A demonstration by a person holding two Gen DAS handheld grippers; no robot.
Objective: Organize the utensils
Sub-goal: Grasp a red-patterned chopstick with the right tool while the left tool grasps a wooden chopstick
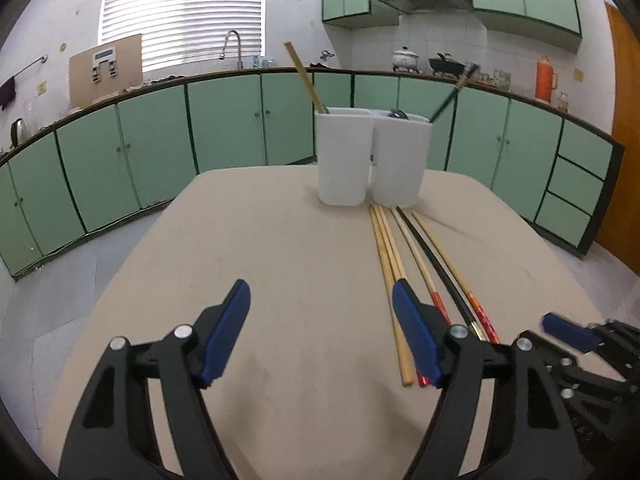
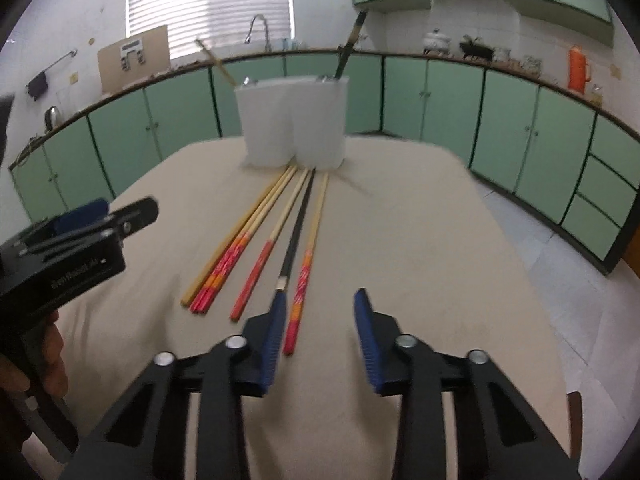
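Note:
Several chopsticks [image 2: 256, 236] lie side by side on the beige table [image 2: 420, 240], most of them bamboo with red-orange ends, one of them black [image 2: 298, 224]. They also show in the left wrist view [image 1: 404, 256]. Two white holders [image 1: 372, 156] stand together at the far edge, one bamboo stick [image 1: 306, 78] in the left, one black stick [image 1: 450, 98] in the right. My left gripper [image 1: 320, 336] is open and empty, left of the chopsticks. My right gripper [image 2: 320, 336] is open and empty, just above the near ends of the rightmost chopsticks.
Green kitchen cabinets [image 1: 224, 128] and a counter with a sink tap [image 1: 234, 46], pots and an orange flask [image 1: 545, 80] run behind the table. The left gripper body [image 2: 68, 256] sits at the left of the right wrist view.

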